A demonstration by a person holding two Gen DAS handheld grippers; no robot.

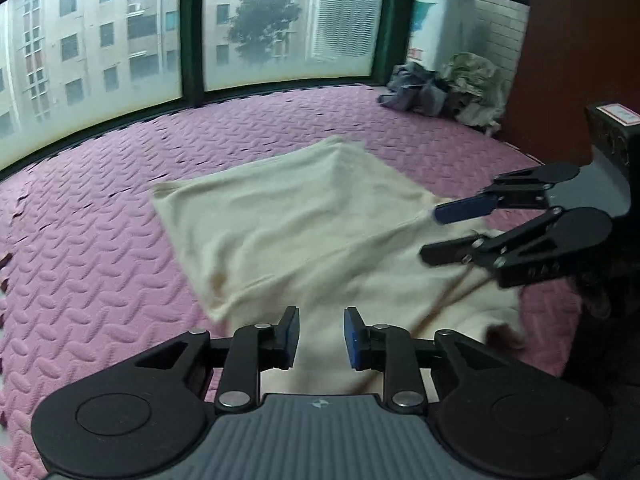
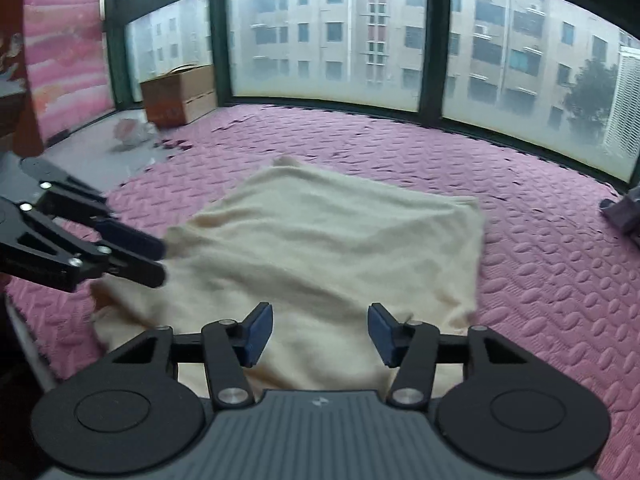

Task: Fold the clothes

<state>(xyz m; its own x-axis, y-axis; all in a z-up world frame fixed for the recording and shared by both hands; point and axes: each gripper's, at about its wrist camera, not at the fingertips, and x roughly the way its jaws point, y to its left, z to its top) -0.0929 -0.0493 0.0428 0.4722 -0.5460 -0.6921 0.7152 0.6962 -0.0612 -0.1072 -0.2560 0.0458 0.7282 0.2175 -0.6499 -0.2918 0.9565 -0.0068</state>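
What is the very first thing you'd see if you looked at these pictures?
The big cream cloth lying partly folded in the middle of the pink foam mat catches the eye first. Two black grippers hang over its near edge, the left gripper and the right gripper, both with jaws apart and nothing in them. Behind, a pile of crumpled clothes sits in the corner by the tall windows.

My left gripper (image 1: pixel 321 336) is matt black plastic with blue pads (image 1: pixel 352 338), shiny metal rivets and a ribbed grey housing; my right gripper (image 2: pixel 320 334) looks the same. Beneath them lies a soft, fuzzy cream cloth (image 1: pixel 288 224). It rests on a pink foam mat (image 1: pixel 92 248) embossed with a raised pattern. Far left I see a plain brown cardboard box (image 2: pixel 180 94). The window glass (image 2: pixel 320 40) looks hazy.
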